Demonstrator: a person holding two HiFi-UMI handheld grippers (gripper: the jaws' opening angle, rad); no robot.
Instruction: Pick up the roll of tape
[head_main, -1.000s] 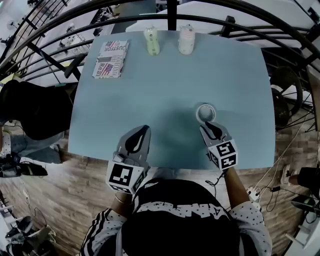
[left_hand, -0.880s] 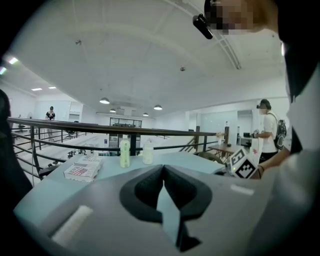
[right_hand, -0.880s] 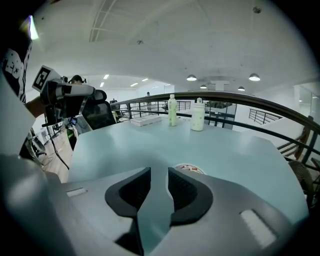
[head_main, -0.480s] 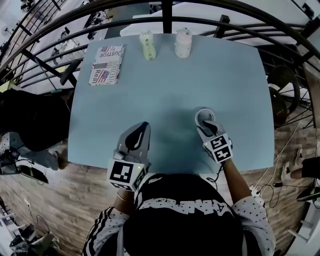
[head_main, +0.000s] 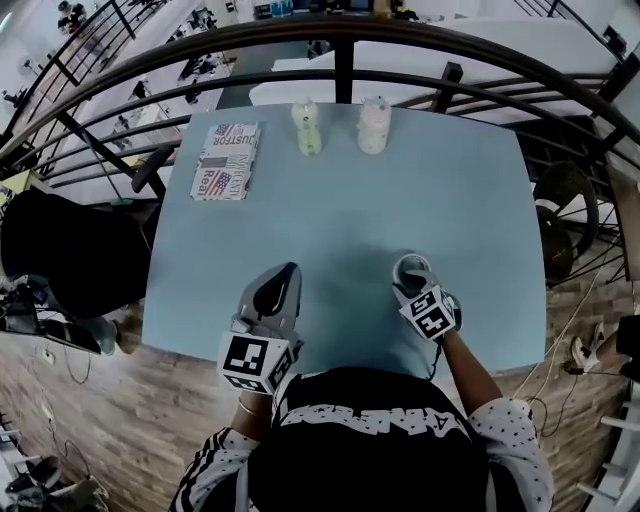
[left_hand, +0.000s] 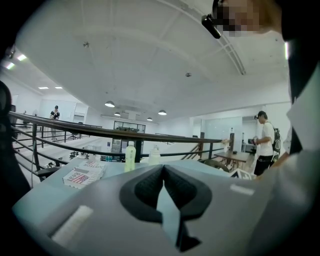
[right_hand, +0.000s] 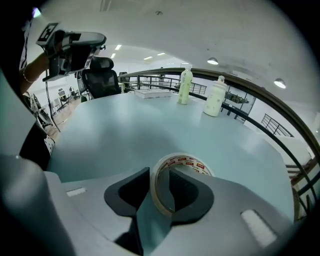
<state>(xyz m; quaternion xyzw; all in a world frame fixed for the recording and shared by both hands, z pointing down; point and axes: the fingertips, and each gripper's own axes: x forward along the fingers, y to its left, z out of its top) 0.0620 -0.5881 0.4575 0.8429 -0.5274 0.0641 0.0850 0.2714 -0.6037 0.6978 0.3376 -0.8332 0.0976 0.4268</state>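
Observation:
The roll of tape (head_main: 411, 268) lies flat on the pale blue table (head_main: 340, 215), near its front right. In the right gripper view the tape (right_hand: 183, 165) shows a cream rim with red print. My right gripper (head_main: 413, 284) points steeply down onto the roll's near wall. Its jaws are opening: one pad stands inside the roll's hole, the other outside, with the wall between them at the right gripper (right_hand: 159, 184), unpressed. My left gripper (head_main: 288, 272) hovers over the table's front left, pointing almost level. In its own view the left gripper (left_hand: 163, 170) is shut and holds nothing.
Two bottles, one green (head_main: 307, 127) and one white (head_main: 374, 125), stand at the table's far edge. A printed packet (head_main: 225, 160) lies at the far left. A black railing (head_main: 345, 55) curves behind the table. A black chair (head_main: 70, 250) stands left of it.
My right gripper has come down and forward from just short of the tape onto its near wall, tipping steeper, its jaws spreading. The left gripper has shifted slightly forward.

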